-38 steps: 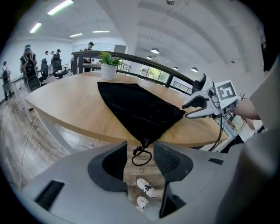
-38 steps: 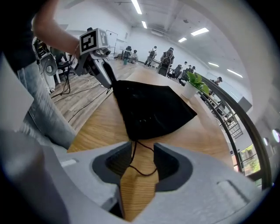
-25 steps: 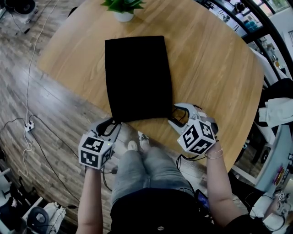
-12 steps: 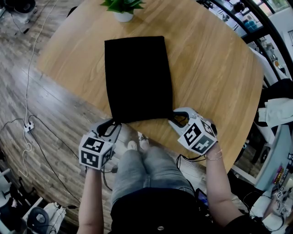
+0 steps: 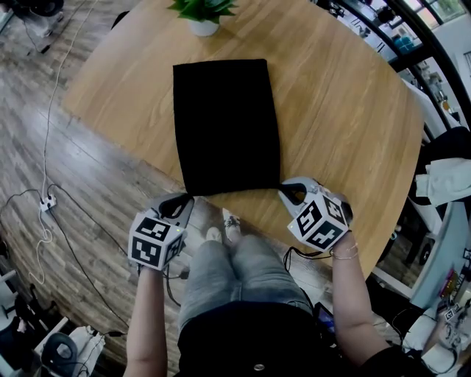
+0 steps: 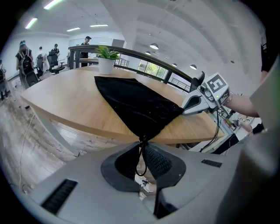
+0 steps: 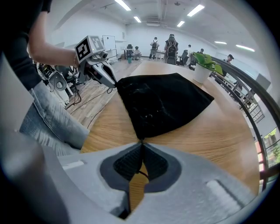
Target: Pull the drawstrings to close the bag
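- Black drawstring bag (image 5: 227,125) lies flat on the round wooden table (image 5: 346,110). Its mouth end is at the table's near edge and its closed end points toward the far edge.
- Left gripper (image 5: 179,202) sits just off the table's near edge, at the bag's left mouth corner. Its jaws are closing and the pads pinch the left drawstring (image 6: 140,151); a loop of cord hangs between them.
- Right gripper (image 5: 289,191) is over the table's near edge, at the bag's right mouth corner. Its jaws are clenched on the right drawstring (image 7: 142,174); thin cord shows behind the pads.
- In both gripper views the bag corner is drawn to a point at the jaw tips.
- Potted plant (image 5: 200,15) in a white pot stands at the table's far edge, apart from the bag.
- The person's jeans (image 5: 235,272) show below the table's near edge.
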